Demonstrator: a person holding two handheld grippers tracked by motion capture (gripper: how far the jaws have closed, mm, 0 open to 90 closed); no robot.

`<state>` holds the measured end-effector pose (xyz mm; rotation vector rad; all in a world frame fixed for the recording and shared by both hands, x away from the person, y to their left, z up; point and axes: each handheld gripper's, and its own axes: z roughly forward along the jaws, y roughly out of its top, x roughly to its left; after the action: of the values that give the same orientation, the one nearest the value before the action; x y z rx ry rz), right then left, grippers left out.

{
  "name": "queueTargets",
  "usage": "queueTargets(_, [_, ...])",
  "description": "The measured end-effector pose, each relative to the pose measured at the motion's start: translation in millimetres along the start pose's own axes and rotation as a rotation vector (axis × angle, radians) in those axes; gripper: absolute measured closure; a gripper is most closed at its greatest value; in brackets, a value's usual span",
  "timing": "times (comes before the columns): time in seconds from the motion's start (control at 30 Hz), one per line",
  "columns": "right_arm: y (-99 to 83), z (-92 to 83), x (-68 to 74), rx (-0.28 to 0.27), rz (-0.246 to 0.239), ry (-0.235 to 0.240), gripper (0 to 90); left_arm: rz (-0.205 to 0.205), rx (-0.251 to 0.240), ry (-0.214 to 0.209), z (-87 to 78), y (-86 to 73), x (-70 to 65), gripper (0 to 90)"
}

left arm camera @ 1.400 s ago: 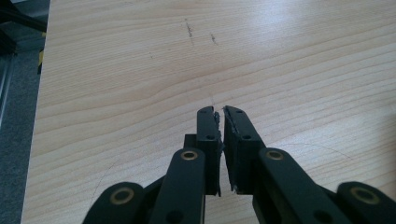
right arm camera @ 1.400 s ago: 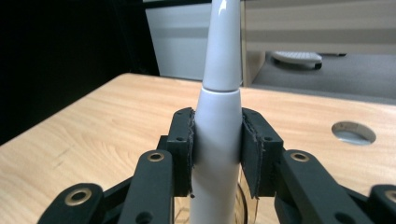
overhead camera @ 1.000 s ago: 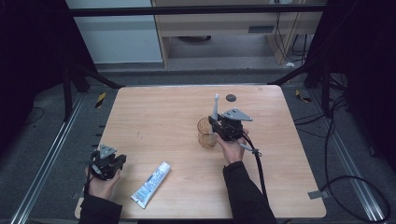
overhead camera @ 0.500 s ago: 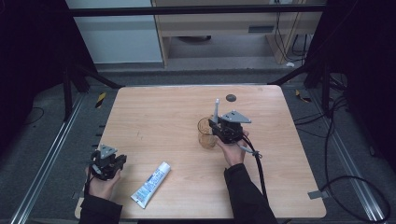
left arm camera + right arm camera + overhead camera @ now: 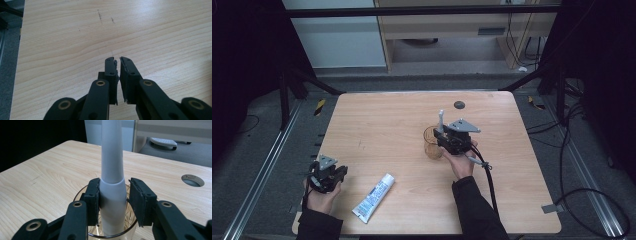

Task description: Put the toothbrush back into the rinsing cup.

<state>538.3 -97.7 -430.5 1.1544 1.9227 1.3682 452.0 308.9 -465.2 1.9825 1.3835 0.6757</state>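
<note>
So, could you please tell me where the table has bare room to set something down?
The far left, between the table edge and the glass cup, is bare, as is the right side beyond the right claw. The near edge is crowded: left claw, toothpaste tube and both forearms.

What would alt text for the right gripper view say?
A white toothbrush handle stands upright in a clear glass cup between the right gripper's black jaws, which have just been opening; a gap shows at one pad. The wooden table stretches behind.
</note>
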Motion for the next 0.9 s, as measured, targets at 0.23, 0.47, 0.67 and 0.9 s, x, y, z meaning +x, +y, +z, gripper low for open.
queueTargets(0.23, [0.7, -1.2, 0.0, -0.01, 0.0, -0.001, 56.7, 0.0, 0.0, 0.0, -0.4, 0.1, 0.1, 83.1])
queueTargets(0.47, [2.9, -6.7, 2.0, -0.007, 0.015, 0.026, 39.9, -0.002, -0.005, -0.002, -1.5, 0.4, -0.1, 82.8])
queueTargets(0.67, [6.3, -15.7, 5.4, 0.012, 0.003, 0.038, 28.6, -0.001, -0.011, -0.008, -3.5, 0.8, -1.1, 82.4])
queueTargets(0.9, [8.1, -44.9, 0.5, 0.054, -0.033, -0.002, 21.0, 0.012, -0.013, -0.023, -6.6, 1.4, -4.2, 82.6])
